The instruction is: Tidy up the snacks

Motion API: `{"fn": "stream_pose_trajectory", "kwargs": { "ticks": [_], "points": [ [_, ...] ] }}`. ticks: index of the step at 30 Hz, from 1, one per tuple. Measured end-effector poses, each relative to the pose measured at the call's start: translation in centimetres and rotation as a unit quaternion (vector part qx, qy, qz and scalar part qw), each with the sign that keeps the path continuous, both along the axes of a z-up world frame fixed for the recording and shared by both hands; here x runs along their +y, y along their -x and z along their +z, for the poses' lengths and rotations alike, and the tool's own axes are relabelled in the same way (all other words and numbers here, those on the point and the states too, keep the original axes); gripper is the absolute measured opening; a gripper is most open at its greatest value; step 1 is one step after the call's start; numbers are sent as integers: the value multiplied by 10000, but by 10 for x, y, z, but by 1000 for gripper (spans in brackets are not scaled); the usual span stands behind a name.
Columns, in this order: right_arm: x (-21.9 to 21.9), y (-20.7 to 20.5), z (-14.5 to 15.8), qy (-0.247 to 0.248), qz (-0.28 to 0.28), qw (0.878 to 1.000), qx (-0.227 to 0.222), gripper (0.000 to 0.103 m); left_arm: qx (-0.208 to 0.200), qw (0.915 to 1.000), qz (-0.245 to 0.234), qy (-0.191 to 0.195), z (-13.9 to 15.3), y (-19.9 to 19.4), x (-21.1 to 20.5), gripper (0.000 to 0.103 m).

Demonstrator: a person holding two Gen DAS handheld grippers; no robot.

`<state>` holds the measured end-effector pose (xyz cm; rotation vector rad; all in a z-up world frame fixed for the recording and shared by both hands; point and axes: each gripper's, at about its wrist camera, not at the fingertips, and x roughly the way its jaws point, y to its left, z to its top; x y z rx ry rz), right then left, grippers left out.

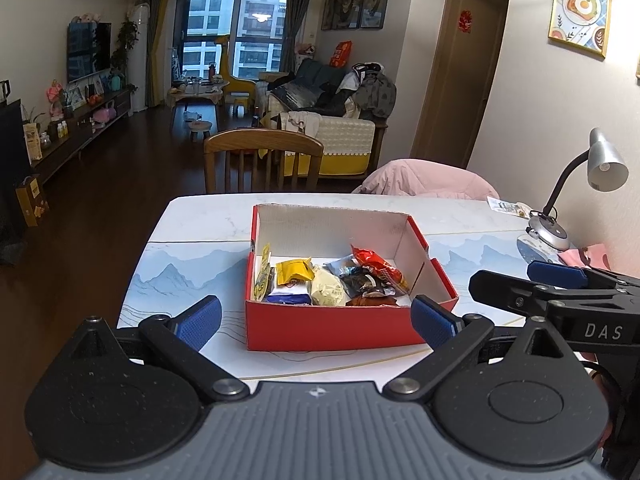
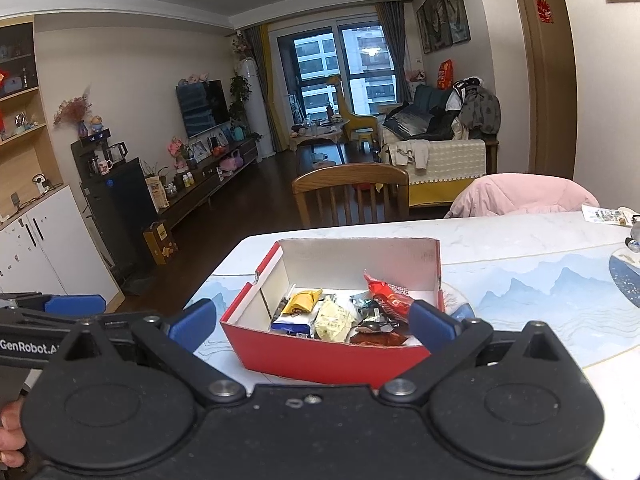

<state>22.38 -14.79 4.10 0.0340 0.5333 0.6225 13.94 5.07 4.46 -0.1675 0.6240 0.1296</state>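
Note:
A red cardboard box with white inner walls stands on the marble table. Inside lie several wrapped snacks: a yellow packet, a cream packet, a red packet, a dark packet and a blue-white one. My left gripper hovers open just short of the box's near wall, holding nothing. In the right wrist view the same box sits ahead, turned corner-on, and my right gripper is open and holds nothing. Each gripper shows beside the other: the right gripper, the left gripper.
A blue mountain-print mat covers the table under the box. A grey desk lamp, a small packet and a pink item are at the right. A wooden chair and a pink jacket stand behind the far edge.

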Motion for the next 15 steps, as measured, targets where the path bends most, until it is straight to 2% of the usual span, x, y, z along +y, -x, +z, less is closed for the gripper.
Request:
{"fn": "stream_pose_trajectory", "kwargs": {
  "ticks": [15],
  "points": [
    [-3,2,-4,1,5,9999,136,103,70,9999,2,99,-3,4,0,102]
  ]
}}
